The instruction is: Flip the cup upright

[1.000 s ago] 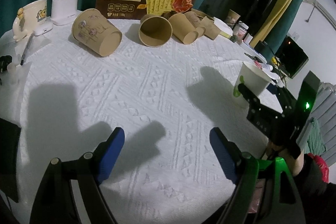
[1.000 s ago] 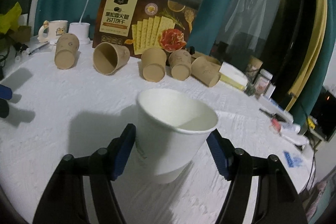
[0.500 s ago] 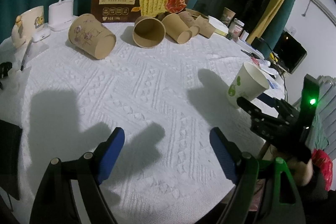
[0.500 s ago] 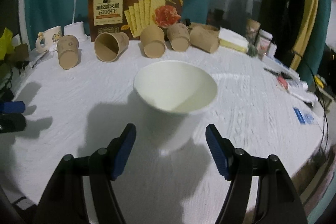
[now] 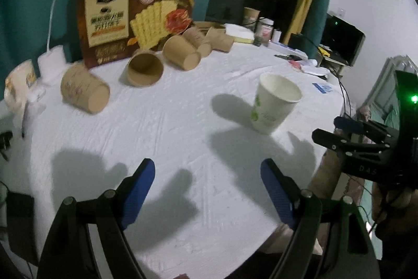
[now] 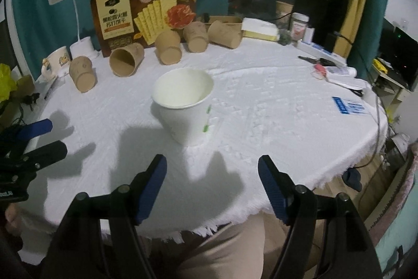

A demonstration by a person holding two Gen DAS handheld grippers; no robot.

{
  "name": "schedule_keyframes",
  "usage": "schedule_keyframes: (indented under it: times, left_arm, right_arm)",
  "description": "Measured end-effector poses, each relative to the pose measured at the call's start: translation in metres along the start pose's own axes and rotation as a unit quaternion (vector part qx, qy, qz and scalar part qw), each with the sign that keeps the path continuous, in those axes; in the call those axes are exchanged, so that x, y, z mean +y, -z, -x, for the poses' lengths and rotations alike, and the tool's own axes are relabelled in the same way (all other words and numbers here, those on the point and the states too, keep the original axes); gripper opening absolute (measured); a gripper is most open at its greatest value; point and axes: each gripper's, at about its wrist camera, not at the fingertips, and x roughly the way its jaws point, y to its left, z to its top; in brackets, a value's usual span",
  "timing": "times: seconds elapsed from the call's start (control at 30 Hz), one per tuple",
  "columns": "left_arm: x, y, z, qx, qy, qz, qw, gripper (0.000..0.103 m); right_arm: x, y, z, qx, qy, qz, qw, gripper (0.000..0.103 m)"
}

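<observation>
Though upright, white cup [image 6: 184, 106] empty

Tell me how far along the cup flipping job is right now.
Done: the white paper cup stands upright on the white tablecloth, mouth up. In hand: nothing; the right gripper is open with the cup out in front of its fingers, and the left gripper is open too. Left: five brown paper cups lie on their sides by the cracker box, if those count.
</observation>
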Motion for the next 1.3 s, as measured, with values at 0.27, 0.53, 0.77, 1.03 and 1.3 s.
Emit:
schedule_keyframes:
  times: [0.27,0.53,0.77,1.03,1.3]
  left_arm:
    - [-0.034,-0.017,0.034,-0.058,0.011,-0.041,0.9974,0.083]
    - [-0.053,-0.034,0.069,-0.113,0.015,-0.075,0.9907,0.085]
    - [-0.061,-0.048,0.108,-0.175,0.015,-0.091,0.9803,0.088]
    - [-0.052,-0.057,0.148,-0.224,0.004,-0.084,0.9710,0.089]
    - [-0.035,-0.053,0.195,-0.281,-0.002,-0.065,0.9575,0.094]
  right_arm:
    - [-0.021,0.001,0.050,-0.040,0.025,-0.023,0.999,0.071]
    - [-0.030,-0.007,0.102,-0.087,0.051,-0.016,0.995,0.076]
    - [-0.022,-0.017,0.154,-0.141,0.068,0.011,0.988,0.079]
    - [-0.008,-0.024,0.210,-0.200,0.072,0.017,0.977,0.081]
    - [0.003,-0.022,0.255,-0.253,0.066,-0.008,0.965,0.083]
